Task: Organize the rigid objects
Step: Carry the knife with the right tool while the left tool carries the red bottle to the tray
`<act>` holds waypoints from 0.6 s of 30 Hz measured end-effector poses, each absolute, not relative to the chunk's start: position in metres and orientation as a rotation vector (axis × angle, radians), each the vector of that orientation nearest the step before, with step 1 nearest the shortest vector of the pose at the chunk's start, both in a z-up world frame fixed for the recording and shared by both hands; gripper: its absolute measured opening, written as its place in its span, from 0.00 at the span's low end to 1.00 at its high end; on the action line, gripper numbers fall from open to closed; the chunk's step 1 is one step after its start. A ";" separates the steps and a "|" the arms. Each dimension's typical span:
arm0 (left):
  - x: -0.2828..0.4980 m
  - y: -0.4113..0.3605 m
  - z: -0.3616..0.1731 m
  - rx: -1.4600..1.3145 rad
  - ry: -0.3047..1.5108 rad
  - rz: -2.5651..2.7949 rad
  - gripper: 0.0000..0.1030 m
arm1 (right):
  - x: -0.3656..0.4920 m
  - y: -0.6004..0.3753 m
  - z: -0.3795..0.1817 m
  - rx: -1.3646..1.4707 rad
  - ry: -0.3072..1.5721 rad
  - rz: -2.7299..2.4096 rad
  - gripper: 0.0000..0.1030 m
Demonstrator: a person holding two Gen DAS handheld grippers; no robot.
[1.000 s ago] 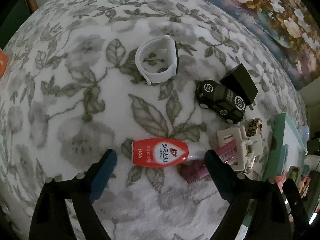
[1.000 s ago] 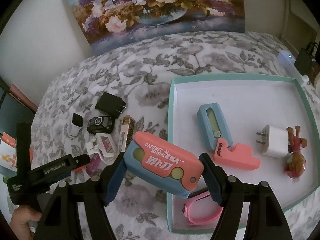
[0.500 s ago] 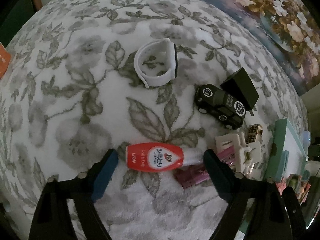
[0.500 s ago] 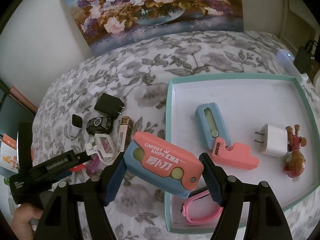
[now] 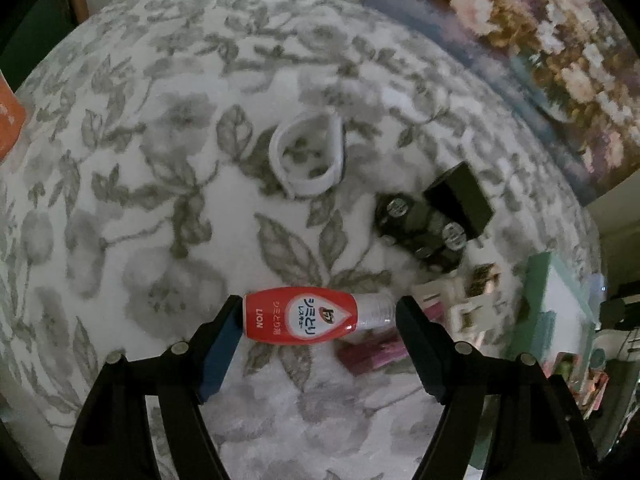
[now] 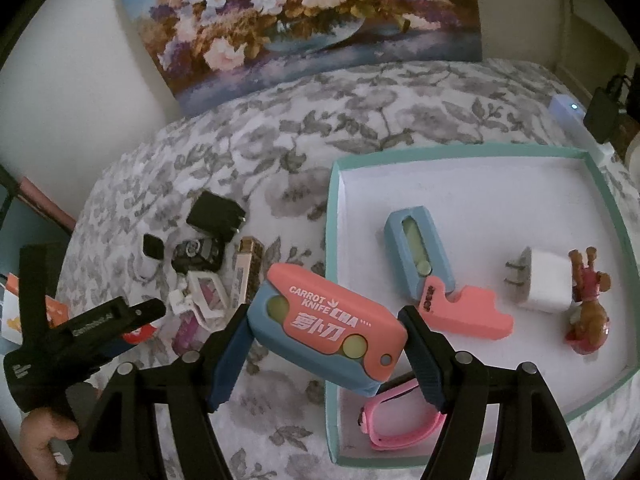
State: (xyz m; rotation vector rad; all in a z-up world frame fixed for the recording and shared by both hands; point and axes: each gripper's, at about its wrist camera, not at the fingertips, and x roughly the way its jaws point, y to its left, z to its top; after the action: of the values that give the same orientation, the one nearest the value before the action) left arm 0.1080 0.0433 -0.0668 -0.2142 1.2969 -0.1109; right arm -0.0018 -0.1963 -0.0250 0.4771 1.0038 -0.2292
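My left gripper (image 5: 318,314) has its jaws against both ends of a red and white bottle (image 5: 312,315) that lies across them on the floral bedspread. My right gripper (image 6: 326,330) is shut on a pink and blue carrot knife toy (image 6: 326,330) and holds it above the left edge of the teal tray (image 6: 333,280). The tray holds a second pink and blue toy (image 6: 436,276), a white charger (image 6: 544,282), a small figurine (image 6: 588,312) and a pink band (image 6: 396,420). The left gripper also shows in the right wrist view (image 6: 144,312).
On the bedspread lie a white watch band (image 5: 310,156), a black toy car (image 5: 420,228), a black charger (image 5: 460,200), a white clip (image 5: 452,304) and a magenta tube (image 5: 372,354). A flower painting (image 6: 312,20) leans against the wall behind.
The left gripper's jaws have closed in around the red bottle, from wide apart to touching its ends. The right gripper holds the carrot knife toy almost still.
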 end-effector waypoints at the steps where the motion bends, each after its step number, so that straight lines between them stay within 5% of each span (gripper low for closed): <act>1: 0.107 0.043 -0.062 -0.212 1.285 -0.115 0.76 | -0.002 -0.198 -0.023 0.482 0.996 -0.228 0.73; 18: 0.065 -0.062 -0.014 -0.112 1.179 -0.343 0.76 | -0.052 -0.291 -0.013 0.583 0.907 -0.415 0.73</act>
State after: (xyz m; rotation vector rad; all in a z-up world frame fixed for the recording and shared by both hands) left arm 0.0655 -0.0621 -0.0141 -0.1124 1.1785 -0.3434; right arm -0.0516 -0.2914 -0.0132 0.5834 0.9067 -0.4146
